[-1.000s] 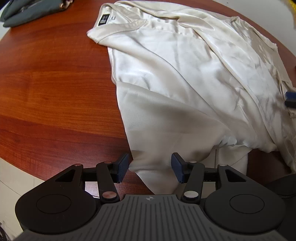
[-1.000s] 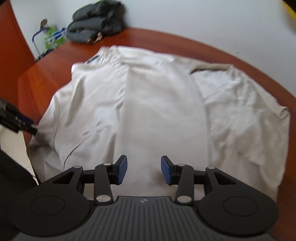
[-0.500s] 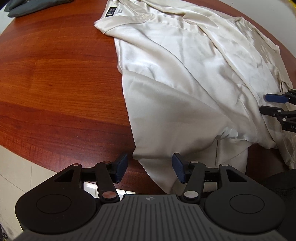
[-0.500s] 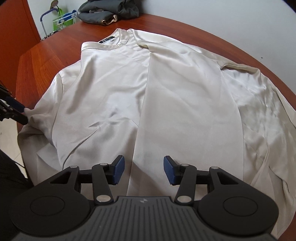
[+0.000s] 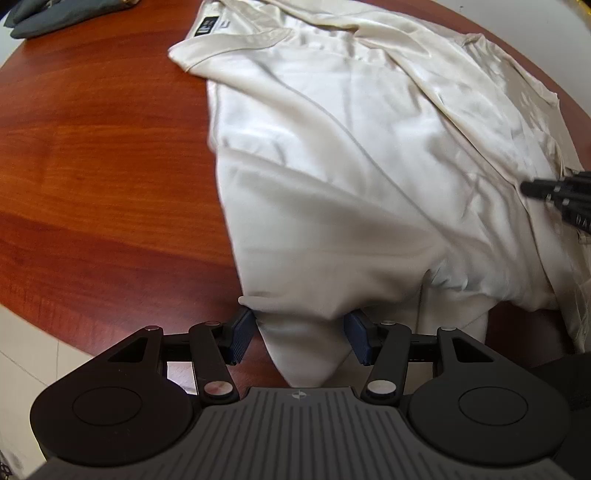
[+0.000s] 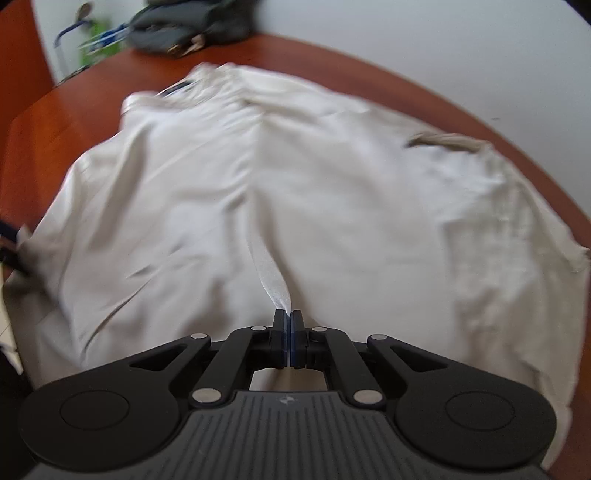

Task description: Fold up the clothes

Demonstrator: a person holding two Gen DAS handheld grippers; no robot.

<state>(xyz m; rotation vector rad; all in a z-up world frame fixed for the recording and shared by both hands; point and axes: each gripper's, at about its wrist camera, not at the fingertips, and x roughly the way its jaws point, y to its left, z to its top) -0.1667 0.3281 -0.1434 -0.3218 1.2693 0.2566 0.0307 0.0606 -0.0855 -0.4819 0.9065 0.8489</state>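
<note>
- Shirt (image 5: 351, 177): plain cream with a satin sheen, no pattern; a small black label (image 5: 205, 27) at the collar.
- Bench (image 5: 103, 166): reddish-brown wood with darker grain streaks.
- Left tongs (image 5: 300, 338): black frame, dark blue pads.
- Right tongs (image 6: 288, 338): black frame, blue pads.
- Clothes pile (image 6: 192, 27) beyond the shirt: dark grey.
- Wall (image 6: 406, 44): plain white.

A round reddish wooden table (image 5: 92, 155) is carrying a dark grey bundle of cloth (image 5: 55, 16) lying at its far edge, and pale floor tiles (image 5: 22, 350) are showing beneath.
</note>
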